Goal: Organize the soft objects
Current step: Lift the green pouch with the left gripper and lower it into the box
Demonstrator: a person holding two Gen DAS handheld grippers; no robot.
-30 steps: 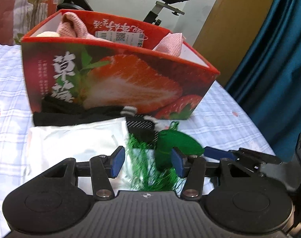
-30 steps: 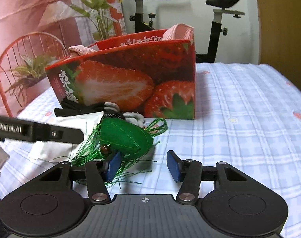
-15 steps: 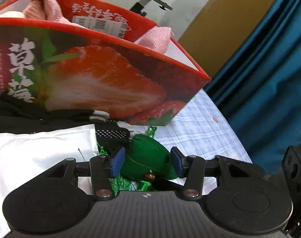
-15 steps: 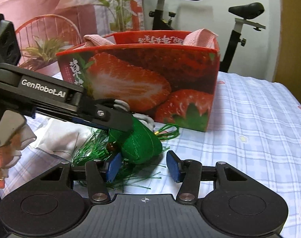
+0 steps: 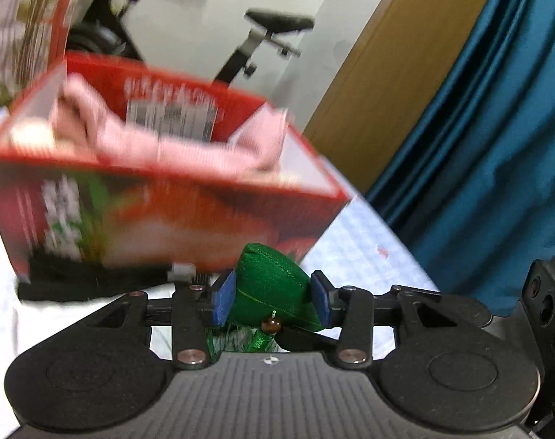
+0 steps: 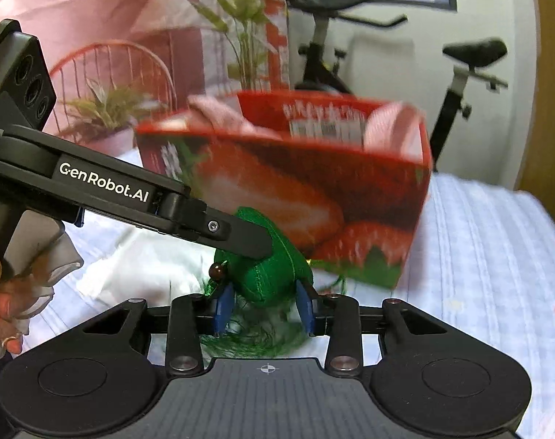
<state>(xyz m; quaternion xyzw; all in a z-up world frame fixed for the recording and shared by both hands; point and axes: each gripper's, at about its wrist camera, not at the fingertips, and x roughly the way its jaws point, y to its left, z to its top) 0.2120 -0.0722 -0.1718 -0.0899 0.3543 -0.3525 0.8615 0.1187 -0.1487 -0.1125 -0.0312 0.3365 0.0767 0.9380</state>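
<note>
A green stuffed pouch (image 5: 274,285) with a brown bead and green tassel sits between the blue pads of my left gripper (image 5: 272,298), which is shut on it and holds it above the bed. In the right wrist view my right gripper (image 6: 264,305) is also shut on the lower part of the same pouch (image 6: 266,274), with the left gripper's finger across its top. The red strawberry box (image 5: 160,201) stands just behind, holding pink cloths (image 5: 105,135). The box also shows in the right wrist view (image 6: 314,205).
A white cloth (image 6: 146,270) and a black garment (image 5: 80,281) lie on the checked bedsheet (image 6: 489,256) in front of the box. An exercise bike (image 6: 460,73), a plant and a red wire chair stand behind. A blue curtain (image 5: 478,146) hangs at the right.
Both grippers have closed on the green pouch. It has been lifted off the sheet, its tassel hanging below, and the views have swung up toward the box's open top.
</note>
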